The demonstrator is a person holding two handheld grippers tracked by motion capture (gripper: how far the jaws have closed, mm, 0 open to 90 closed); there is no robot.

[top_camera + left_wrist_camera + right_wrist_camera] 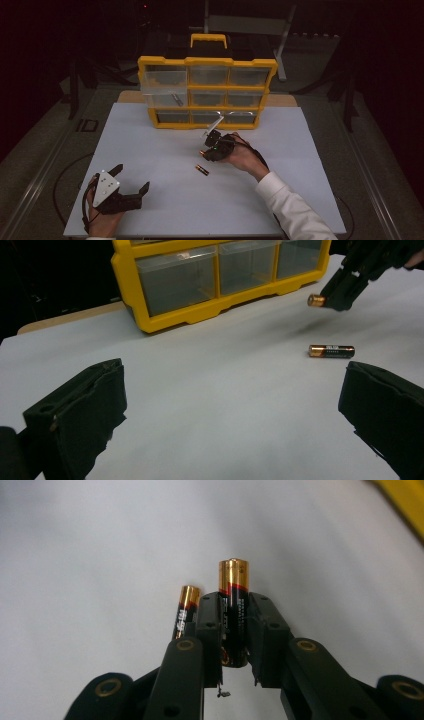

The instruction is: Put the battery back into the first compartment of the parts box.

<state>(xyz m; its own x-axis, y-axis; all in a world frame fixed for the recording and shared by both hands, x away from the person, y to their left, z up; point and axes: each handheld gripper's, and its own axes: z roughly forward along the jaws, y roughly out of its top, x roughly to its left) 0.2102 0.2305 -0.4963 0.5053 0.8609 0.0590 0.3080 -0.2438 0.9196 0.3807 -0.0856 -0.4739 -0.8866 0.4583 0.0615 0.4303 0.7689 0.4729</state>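
a dim room, a white desk (pixel 150 150): the right gripper (pixel 234 615) has its jaws clamped on a battery (pixel 233 605) just above the desk's middle, near the yellow drawer organizer (pixel 207 62) along the far edge. light, rigid and slick, it looks best gripped mid-barrel. a second battery (pixel 202 170) lies below; the left gripper (pixel 132 182), jaws apart, rests near the front-left corner.

Left gripper (pixel 134 186) just sits low at the near left corner of the tabletop (pixel 165 210), hand (pixel 102 220) wrapped round the back of it, jaws spread wide with nothing between them. Right gripper (pixel 234 611) is further out past the middle, off the surface, nose tipped down and to the left. Its jaws are clamped tight on a battery (pixel 233 605). Right forearm comes in at an angle in a white sleeve (pixel 292 212).
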